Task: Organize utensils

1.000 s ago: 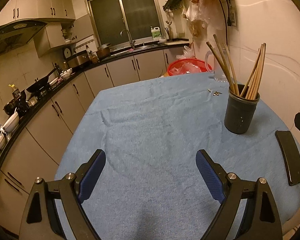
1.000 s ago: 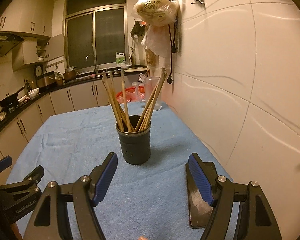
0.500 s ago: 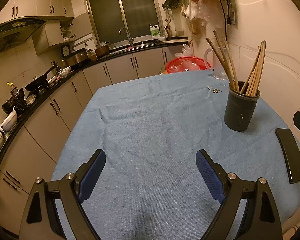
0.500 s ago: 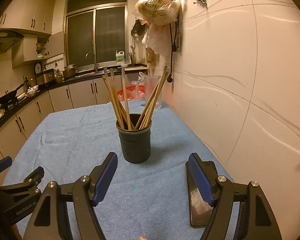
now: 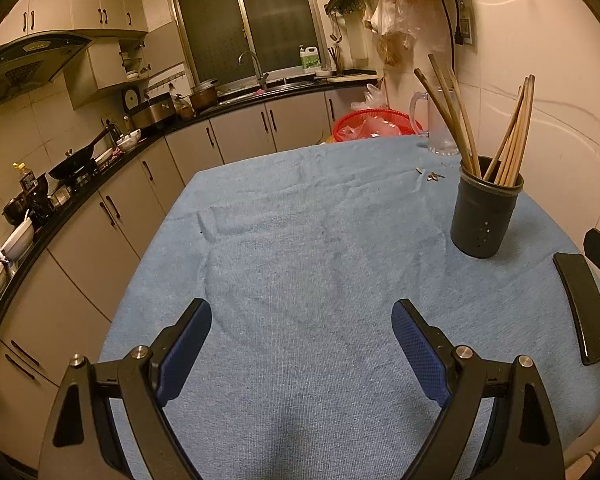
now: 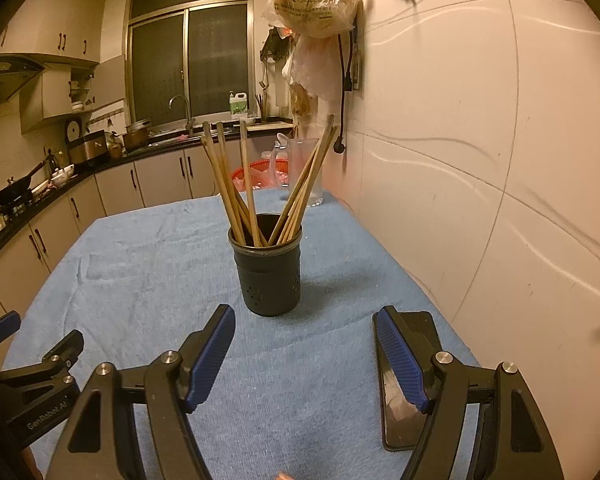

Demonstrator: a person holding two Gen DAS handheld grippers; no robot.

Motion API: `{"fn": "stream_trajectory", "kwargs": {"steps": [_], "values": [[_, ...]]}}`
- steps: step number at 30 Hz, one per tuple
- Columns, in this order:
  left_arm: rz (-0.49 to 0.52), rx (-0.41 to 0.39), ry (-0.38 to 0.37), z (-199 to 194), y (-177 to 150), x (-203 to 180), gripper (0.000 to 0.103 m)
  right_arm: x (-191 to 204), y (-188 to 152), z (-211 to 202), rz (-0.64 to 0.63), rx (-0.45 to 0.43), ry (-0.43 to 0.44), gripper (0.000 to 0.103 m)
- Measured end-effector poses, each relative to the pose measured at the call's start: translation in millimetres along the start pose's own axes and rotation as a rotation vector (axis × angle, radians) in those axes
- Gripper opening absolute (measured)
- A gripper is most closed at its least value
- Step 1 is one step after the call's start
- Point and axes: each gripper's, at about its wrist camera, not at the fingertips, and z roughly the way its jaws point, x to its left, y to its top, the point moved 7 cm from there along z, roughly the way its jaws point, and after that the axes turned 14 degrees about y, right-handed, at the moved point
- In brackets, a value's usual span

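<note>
Left gripper (image 5: 302, 344) spread wide over bare blue cloth (image 5: 300, 240), holding nothing, right gripper (image 6: 306, 340) likewise parted and empty, dark holder (image 6: 269, 274) of upright chopsticks (image 6: 252, 184) just ahead between its fingers (not touching), black phone (image 6: 404, 400) under the right finger.

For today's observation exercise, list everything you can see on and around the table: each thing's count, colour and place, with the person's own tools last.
Holder: one, dark grey, on the cloth, mid-table toward the wall.
Chopsticks: several, exact count unclear, wooden brown, standing in the holder.
Phone: one, black, flat on the cloth beside the wall.
Cloth: one, blue, covering the table.
Jug: one, clear, far table end.
Basket: one, red, beyond the table.
Small bits: a few, metallic, on the cloth near the jug.
Left gripper: one, black with blue pads, open, empty.
Right gripper: one, same colours, open, empty.
</note>
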Motion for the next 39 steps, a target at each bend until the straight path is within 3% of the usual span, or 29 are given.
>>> {"fn": "stream_trajectory", "kwargs": {"steps": [39], "values": [[-0.003, 0.02, 0.001, 5.8, -4.2, 1.1, 0.092, 4.7, -8.9, 13.1, -0.007, 0.049, 0.008, 0.076]]}}
